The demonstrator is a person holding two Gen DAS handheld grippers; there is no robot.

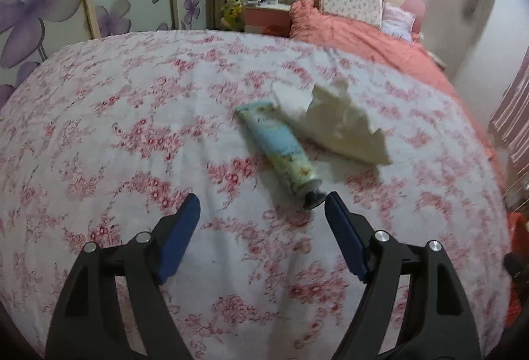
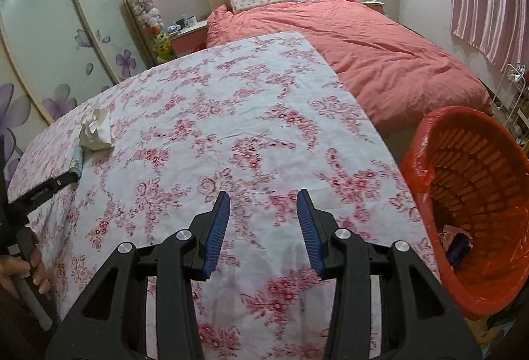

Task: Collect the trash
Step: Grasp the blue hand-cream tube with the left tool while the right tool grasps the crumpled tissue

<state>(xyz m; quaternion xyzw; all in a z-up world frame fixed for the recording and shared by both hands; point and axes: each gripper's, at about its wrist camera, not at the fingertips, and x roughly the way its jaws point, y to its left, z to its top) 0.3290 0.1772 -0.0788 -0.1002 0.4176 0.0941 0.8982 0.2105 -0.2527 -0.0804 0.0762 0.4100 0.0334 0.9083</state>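
1. Left wrist view: the left hand-held gripper (image 1: 263, 204) hovers over the floral-clothed tabletop (image 1: 115, 135) with its blue pads spread wide, gripping nothing.
2. Its right pad (image 1: 344, 237) sits just beside the dark cap of a pale blue tube (image 1: 281, 148), which lies flat on the cloth.
3. A crumpled white tissue (image 1: 344, 125) lies just beside the tube, on its far right side.
4. Right wrist view: the right hand-held gripper (image 2: 263, 199) has its pads apart and is empty, above the near part of the tabletop, well apart from the tissue.
5. An orange bin (image 2: 476, 194) lined with a red bag stands beside the tabletop's right edge, with some scraps at the bottom.
6. A bed with a coral cover (image 2: 380, 52) lies beyond.
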